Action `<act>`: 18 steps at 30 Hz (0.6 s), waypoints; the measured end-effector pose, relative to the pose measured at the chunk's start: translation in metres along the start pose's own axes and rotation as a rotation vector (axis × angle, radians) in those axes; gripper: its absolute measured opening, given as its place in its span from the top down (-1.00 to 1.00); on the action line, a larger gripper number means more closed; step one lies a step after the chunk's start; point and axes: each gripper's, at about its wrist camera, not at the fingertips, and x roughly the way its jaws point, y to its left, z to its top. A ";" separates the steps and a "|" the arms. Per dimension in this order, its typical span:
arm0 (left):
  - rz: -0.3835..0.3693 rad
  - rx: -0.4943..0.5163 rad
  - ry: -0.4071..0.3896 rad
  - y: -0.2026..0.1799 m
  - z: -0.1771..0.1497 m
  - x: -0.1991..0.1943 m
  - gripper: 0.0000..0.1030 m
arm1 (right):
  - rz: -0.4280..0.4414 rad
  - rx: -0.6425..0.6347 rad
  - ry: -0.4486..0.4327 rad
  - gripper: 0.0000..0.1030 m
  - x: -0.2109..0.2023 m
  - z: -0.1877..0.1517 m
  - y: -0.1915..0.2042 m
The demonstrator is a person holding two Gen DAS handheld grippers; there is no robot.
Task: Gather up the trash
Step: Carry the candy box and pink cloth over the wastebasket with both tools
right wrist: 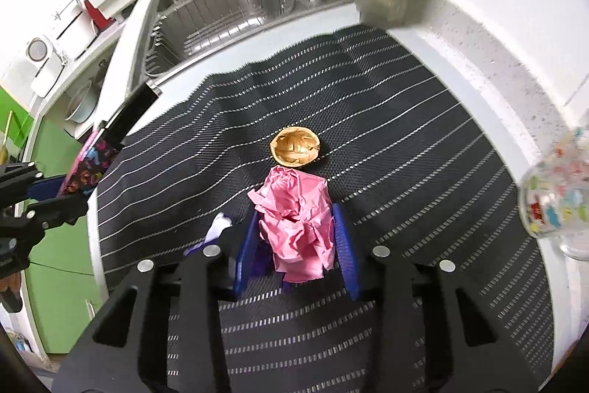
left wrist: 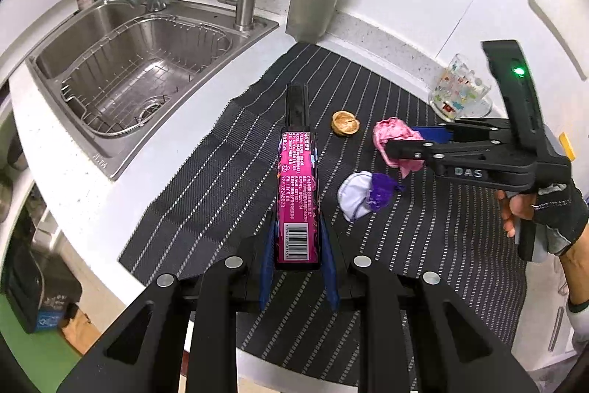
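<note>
My left gripper point(left wrist: 297, 220) is shut on a long pink carton point(left wrist: 294, 194) with a barcode, held above the striped mat point(left wrist: 206, 179). It also shows at the left of the right wrist view point(right wrist: 88, 168). My right gripper point(right wrist: 296, 227) is shut on a crumpled pink paper point(right wrist: 296, 223) just above the mat; the paper also shows in the left wrist view point(left wrist: 394, 139). A walnut shell half point(right wrist: 295, 147) lies just beyond the paper. A white and purple wrapper point(left wrist: 362, 194) lies on the mat below the right gripper.
A steel sink point(left wrist: 129, 80) with a wire basket is at the left. A grey lidded jug point(left wrist: 313, 2) stands behind the mat. A printed glass mug point(left wrist: 460, 91) stands at the mat's right edge near the wall.
</note>
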 end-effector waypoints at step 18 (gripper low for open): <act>0.176 -0.235 -0.116 0.004 -0.123 -0.119 0.56 | 0.155 -0.278 -0.101 0.33 -0.101 -0.062 0.107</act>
